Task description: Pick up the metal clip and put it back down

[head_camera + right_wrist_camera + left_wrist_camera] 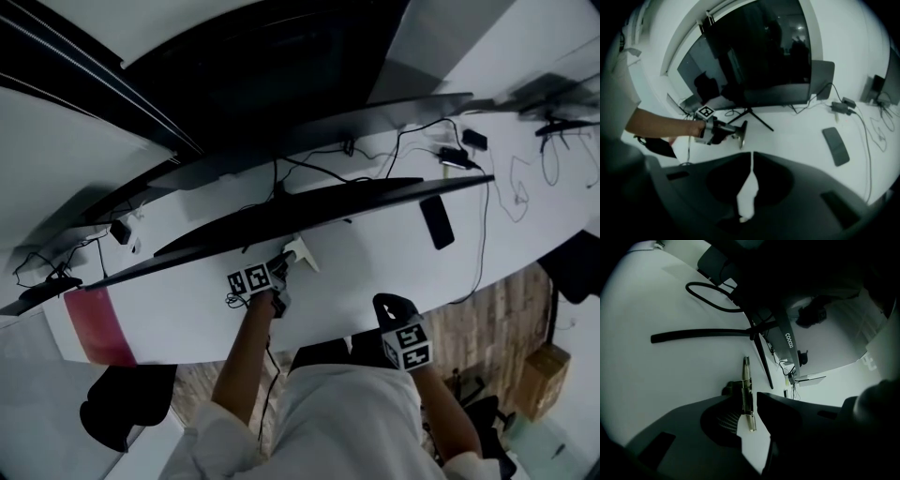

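1 metal clip [746, 380] btwn left gripper [751, 398] jaws, ungripped; 1 phone [835, 145].

Silver metal clip [747, 394], white desk [375, 272], black phone [437, 221]

left tongs [752, 400] stretched forward, jaws slightly apart; right tongs [751, 158] near body, jaws together, angled down

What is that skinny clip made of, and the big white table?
The clip looks like bare metal: silvery grey with a dull shine and a coiled spring along it. The table is smooth, matte white, maybe laminate or painted board; the look alone doesn't settle which.
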`<state>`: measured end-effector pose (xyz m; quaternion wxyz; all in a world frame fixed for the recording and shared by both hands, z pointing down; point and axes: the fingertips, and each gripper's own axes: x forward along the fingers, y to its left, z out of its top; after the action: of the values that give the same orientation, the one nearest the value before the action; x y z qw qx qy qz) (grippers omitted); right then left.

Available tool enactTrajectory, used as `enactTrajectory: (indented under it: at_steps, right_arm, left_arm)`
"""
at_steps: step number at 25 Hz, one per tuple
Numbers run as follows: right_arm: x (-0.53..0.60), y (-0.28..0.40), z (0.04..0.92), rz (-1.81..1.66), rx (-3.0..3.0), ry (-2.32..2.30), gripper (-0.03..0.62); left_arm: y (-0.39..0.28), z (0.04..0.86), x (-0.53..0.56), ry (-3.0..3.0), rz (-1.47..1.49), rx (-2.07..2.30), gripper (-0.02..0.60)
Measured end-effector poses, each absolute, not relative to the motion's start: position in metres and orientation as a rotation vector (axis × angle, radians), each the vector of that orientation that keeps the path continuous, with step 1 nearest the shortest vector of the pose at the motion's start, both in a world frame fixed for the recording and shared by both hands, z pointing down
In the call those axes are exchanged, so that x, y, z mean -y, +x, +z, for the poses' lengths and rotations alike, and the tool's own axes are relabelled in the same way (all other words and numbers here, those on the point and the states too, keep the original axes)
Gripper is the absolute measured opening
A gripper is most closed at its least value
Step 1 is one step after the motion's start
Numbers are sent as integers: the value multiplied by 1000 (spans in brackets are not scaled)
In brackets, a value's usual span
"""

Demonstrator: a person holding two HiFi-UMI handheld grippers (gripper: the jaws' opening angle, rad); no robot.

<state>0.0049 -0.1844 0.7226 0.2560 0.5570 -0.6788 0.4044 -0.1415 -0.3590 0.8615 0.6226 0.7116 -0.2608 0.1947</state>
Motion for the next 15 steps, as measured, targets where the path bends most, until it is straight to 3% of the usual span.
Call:
enactTrajectory:
  at_steps: [6,15]
  right_arm:
    - [180,9,724,1096,1822,1527,36]
    - [182,17,715,1064,1824,1553,36]
  left_arm:
    - [-133,861,361,1625,425,578,42]
    - [-131,855,358,1610,391,561,34]
